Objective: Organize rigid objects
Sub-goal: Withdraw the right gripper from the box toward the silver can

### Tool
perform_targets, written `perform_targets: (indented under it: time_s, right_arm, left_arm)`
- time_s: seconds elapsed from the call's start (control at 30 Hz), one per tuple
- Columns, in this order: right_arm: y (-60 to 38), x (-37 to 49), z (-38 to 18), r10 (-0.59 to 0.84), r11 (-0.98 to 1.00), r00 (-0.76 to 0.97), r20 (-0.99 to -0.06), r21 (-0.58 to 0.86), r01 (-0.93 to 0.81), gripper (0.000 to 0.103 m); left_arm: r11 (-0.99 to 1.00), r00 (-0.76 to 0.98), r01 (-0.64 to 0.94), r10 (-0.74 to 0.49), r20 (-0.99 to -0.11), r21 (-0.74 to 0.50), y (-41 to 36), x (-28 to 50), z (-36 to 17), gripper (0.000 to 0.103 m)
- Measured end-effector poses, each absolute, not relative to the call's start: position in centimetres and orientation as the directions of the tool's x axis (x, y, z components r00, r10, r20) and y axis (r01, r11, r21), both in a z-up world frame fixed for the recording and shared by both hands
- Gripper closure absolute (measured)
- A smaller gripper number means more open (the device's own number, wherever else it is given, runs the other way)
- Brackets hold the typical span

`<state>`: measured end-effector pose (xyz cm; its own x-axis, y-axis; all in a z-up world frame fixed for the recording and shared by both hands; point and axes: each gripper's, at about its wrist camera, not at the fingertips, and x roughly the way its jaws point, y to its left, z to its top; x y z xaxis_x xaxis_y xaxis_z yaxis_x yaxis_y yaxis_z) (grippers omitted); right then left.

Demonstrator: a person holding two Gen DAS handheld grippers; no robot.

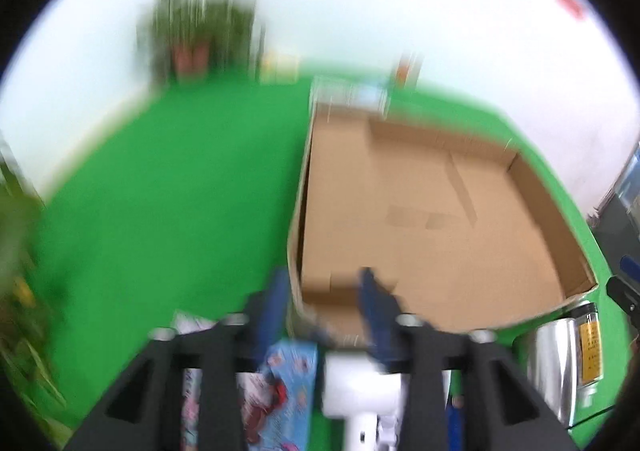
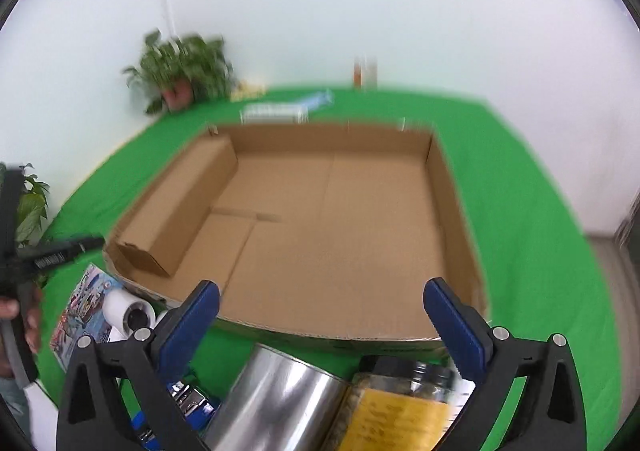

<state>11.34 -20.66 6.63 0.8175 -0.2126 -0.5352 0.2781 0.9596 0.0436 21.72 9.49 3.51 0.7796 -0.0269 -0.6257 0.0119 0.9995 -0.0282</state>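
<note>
Corrugated cardboard tray [image 2: 340, 219], shiny steel cylinder [image 2: 276, 399], yellow-labelled jar [image 2: 400, 407]

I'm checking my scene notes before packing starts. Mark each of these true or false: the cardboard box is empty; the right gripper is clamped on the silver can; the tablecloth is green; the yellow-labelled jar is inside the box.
1. The cardboard box holds nothing. True.
2. The right gripper is clamped on the silver can. False: its jaws stand wide open above the can.
3. The tablecloth is green. True.
4. The yellow-labelled jar is inside the box. False: it lies outside, beside the can.
</note>
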Motion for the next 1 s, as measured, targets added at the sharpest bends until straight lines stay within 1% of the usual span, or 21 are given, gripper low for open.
perform_targets:
  time_s: [0.03,0.07,0.1,0.13,0.2,0.27,0.37,0.5,0.6,0.67,0.77,0.83,0.87,0.93,1.0]
  right_arm:
    - [-20.0,10.4,6.9,-0.229,0.958,0.827,-0.513,0.031,0.284,0.000]
    - [-19.4,9.4,7.1,-0.235,0.957,0.836,-0.495,0.031,0.288,0.000]
    - [-18.8,8.6,7.3,-0.238,0.955,0.841,-0.486,0.039,0.293,0.000]
    - [-18.4,7.6,7.4,-0.234,0.953,0.846,-0.480,0.059,0.297,0.000]
    - [-17.7,6.6,7.6,-0.225,0.951,0.847,-0.482,0.081,0.299,0.000]
    - [-17.0,5.0,7.6,-0.220,0.950,0.850,-0.479,0.092,0.297,0.000]
    - [-15.7,3.0,7.1,-0.188,0.958,0.864,-0.468,0.107,0.266,0.000]
    - [-13.0,1.6,5.7,-0.110,0.976,0.868,-0.484,0.115,0.187,0.000]
    - [-10.7,0.2,4.5,-0.031,0.987,0.872,-0.489,0.123,0.104,0.000]
    - [-8.9,-0.6,3.3,0.021,0.992,0.865,-0.502,0.118,0.044,0.000]
    - [-6.9,-1.1,1.3,0.084,0.991,0.835,-0.544,0.133,-0.013,0.002]
    - [-5.9,-1.7,-0.2,0.096,0.991,0.819,-0.565,0.133,-0.025,0.002]
    - [-5.6,-2.0,-0.7,0.093,0.991,0.815,-0.573,0.129,-0.023,0.004]
    - [-5.2,-2.4,-2.0,0.089,0.991,0.805,-0.587,0.131,-0.015,0.005]
    - [-5.2,-2.8,-2.6,0.091,0.989,0.797,-0.597,0.147,-0.003,0.008]
  left_arm:
    - [1.000,0.824,0.002,0.006,-0.566,0.014,9.1,20.6,4.6,0.000]
    - [0.998,0.880,-0.022,0.050,-0.472,0.063,8.5,18.7,5.8,0.001]
    - [0.995,0.913,-0.037,0.070,-0.402,0.090,7.9,17.3,6.5,0.001]
    - [0.993,0.923,-0.032,0.073,-0.377,0.113,7.2,16.3,7.0,0.001]
    - [0.989,0.910,0.029,0.033,-0.413,0.142,6.1,15.3,7.2,0.001]
    - [0.988,0.903,0.051,0.016,-0.429,0.146,5.4,14.1,6.9,0.001]
    - [0.989,0.891,0.081,-0.017,-0.455,0.122,5.2,12.5,6.4,0.001]
    - [0.989,0.845,0.137,-0.092,-0.527,0.047,5.3,11.5,5.7,0.001]
    - [0.986,0.822,0.163,-0.119,-0.557,0.030,5.1,10.0,5.1,0.001]
    - [0.985,0.809,0.172,-0.130,-0.572,0.019,5.2,9.2,4.5,0.001]
    - [0.983,0.776,0.171,-0.173,-0.607,-0.062,6.2,8.3,3.3,0.001]
    - [0.980,0.760,0.161,-0.197,-0.619,-0.114,6.7,7.4,2.6,0.001]
    - [0.978,0.751,0.155,-0.207,-0.627,-0.137,6.9,7.1,2.1,0.001]
    - [0.980,0.744,0.140,-0.198,-0.638,-0.140,7.1,6.5,1.7,0.001]
    - [0.986,0.754,0.125,-0.167,-0.635,-0.111,7.3,5.6,2.2,0.001]
